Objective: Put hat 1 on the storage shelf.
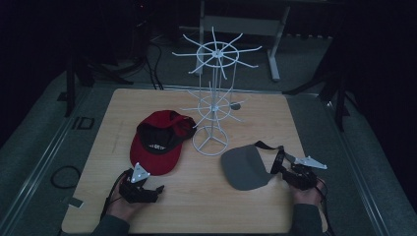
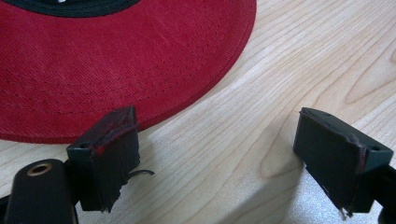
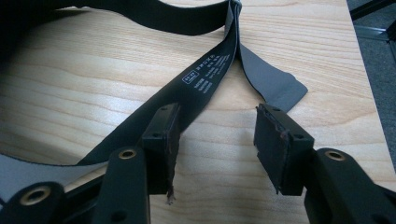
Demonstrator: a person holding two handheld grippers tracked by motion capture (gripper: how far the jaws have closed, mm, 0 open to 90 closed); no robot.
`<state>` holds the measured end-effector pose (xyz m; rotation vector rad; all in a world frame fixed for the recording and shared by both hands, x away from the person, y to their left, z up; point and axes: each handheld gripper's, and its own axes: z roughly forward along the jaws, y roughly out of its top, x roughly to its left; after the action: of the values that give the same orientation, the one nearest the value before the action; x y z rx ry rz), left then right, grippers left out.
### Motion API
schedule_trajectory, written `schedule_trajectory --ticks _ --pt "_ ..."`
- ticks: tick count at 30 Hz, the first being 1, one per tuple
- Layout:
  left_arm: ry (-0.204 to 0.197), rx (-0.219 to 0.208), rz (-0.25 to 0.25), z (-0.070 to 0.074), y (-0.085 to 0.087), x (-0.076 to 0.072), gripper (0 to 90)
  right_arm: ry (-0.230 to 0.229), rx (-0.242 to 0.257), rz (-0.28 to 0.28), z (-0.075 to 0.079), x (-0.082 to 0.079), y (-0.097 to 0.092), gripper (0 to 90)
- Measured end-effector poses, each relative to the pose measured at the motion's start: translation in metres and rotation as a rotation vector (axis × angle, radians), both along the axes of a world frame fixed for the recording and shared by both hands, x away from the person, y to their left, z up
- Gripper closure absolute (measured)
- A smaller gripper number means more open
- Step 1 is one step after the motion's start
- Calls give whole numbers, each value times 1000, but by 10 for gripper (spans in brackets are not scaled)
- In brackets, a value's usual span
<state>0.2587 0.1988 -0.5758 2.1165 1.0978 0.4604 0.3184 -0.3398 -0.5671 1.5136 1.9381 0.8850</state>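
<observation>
I'm at the approach step, nothing picked up yet. My left gripper [image 1: 158, 188] sits at about 7 o'clock on the surface [image 1: 196, 206], fingers [image 2: 109, 154] spread wide with bare wood between them; the red cap [image 1: 157, 142] lies upside down just past them toward 12, its brim edge right beside the left finger. My right gripper [image 1: 275, 164] is at 4 o'clock, fingers [image 3: 280, 144] also apart, holding nothing; the grey visor [image 1: 246, 167] lies at its 9, and the visor's black strap [image 3: 201, 84] runs past one finger. The white wire rack [image 1: 212, 98] stands at 12. Next, I judge, each gripper must slide in and close, left over the brim, right on the strap, before lifting toward a rack arm
</observation>
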Motion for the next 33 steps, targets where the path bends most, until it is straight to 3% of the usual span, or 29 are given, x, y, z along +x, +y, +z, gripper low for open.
schedule_trajectory --ticks 5,10,12,14,18,26,33 --pt "-5 -3 3 0 1 0 154 2 0 4 0 0 0 483" --pt "-13 -11 34 1 3 -3 260 5 1 12 0 1 1 444" --pt "-4 -5 17 4 2 -5 382 6 2 14 0 1 2 431" --pt "10 -1 7 6 2 -5 424 7 2 16 0 2 2 421" --pt "52 -9 -70 14 6 -4 532 8 1 18 0 3 2 414" --pt "-9 18 -113 48 21 -3 532 9 1 20 0 2 2 409" --pt "-21 14 -46 60 52 14 532 9 1 21 0 2 2 407"
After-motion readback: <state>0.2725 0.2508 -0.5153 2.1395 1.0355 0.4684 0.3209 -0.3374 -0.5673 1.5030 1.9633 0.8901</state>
